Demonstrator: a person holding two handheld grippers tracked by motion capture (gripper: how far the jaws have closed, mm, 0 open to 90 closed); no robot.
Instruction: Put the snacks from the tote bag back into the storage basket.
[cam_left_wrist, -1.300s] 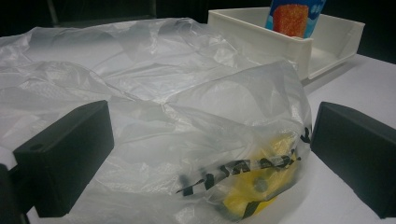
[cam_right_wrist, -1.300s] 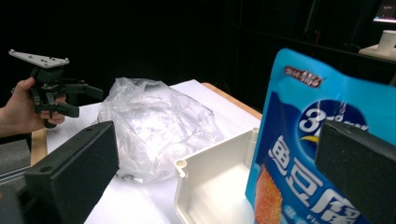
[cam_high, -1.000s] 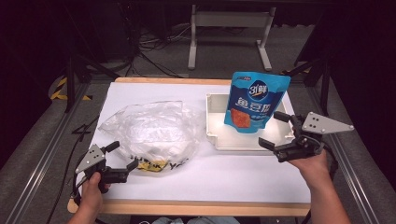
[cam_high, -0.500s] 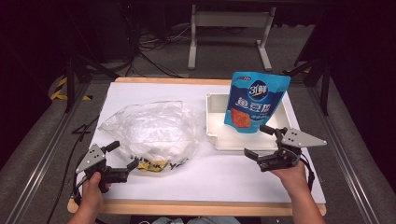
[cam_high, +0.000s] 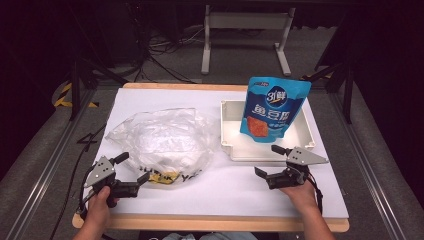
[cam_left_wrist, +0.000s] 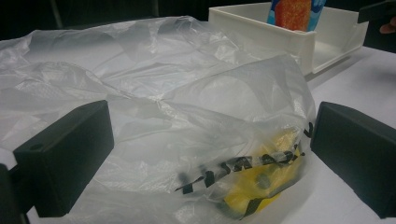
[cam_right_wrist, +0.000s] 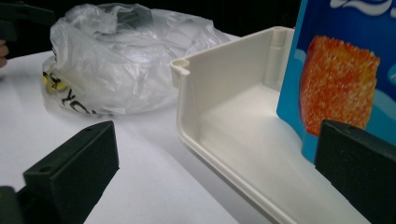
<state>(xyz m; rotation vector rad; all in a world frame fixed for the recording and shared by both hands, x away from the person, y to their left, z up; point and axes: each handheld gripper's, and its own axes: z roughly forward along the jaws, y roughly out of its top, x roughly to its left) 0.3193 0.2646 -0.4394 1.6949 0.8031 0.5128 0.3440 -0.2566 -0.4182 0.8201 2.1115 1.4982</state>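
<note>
My left gripper (cam_high: 131, 170) sits spread at the near edge of the crumpled clear plastic bag (cam_high: 160, 142); right of it the white tray (cam_high: 231, 145) holds an upright blue snack pouch (cam_high: 272, 107), my right gripper (cam_high: 272, 161) spread just before it

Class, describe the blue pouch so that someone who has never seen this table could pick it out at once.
Start at the white table, then find the white tray on its right half. The pouch stands upright inside it, bright blue with an orange square on its front, unlike the crumpled clear bag lying to the left.
</note>
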